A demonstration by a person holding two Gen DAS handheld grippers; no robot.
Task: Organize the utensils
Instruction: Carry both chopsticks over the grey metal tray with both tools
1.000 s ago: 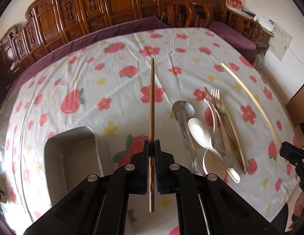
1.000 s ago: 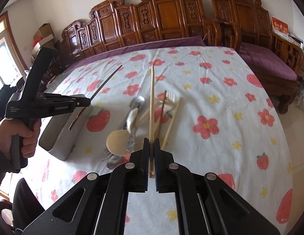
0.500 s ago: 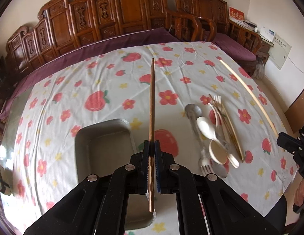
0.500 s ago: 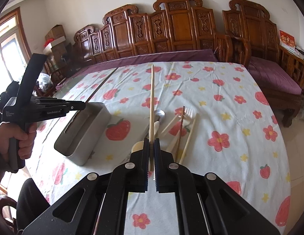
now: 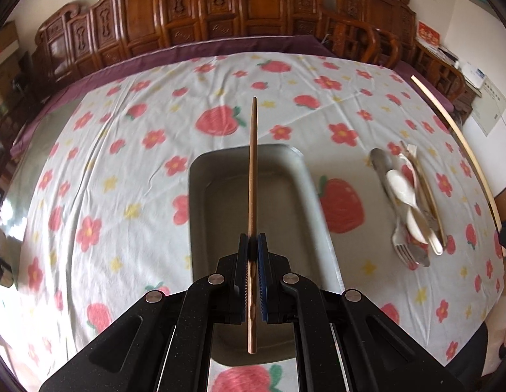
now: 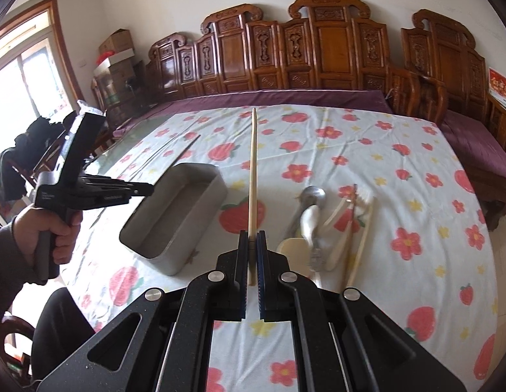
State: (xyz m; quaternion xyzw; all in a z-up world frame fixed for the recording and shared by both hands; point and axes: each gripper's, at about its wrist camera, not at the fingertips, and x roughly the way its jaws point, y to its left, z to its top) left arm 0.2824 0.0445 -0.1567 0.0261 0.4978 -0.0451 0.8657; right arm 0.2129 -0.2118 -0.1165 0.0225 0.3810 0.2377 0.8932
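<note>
Now the left gripper [image 5: 252, 251] is sitting over the metal tray [image 5: 305, 176], pinching a brown chopstick [image 5: 253, 170]. Right gripper [image 6: 252, 248] is pinching a pale chopstick [image 6: 252, 176]. Both sticks are looking light, stiff and slippery, gripped near one end.

The left gripper [image 5: 252, 245] has carried its brown chopstick [image 5: 252, 176] over the metal tray [image 5: 310, 183]. The right gripper [image 6: 252, 241] has lifted its pale chopstick [image 6: 252, 176] away from the utensil pile [image 6: 321, 225].

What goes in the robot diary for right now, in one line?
left gripper: shut on brown chopstick, above metal tray | right gripper: shut on pale chopstick | utensil pile: on tablecloth
</note>
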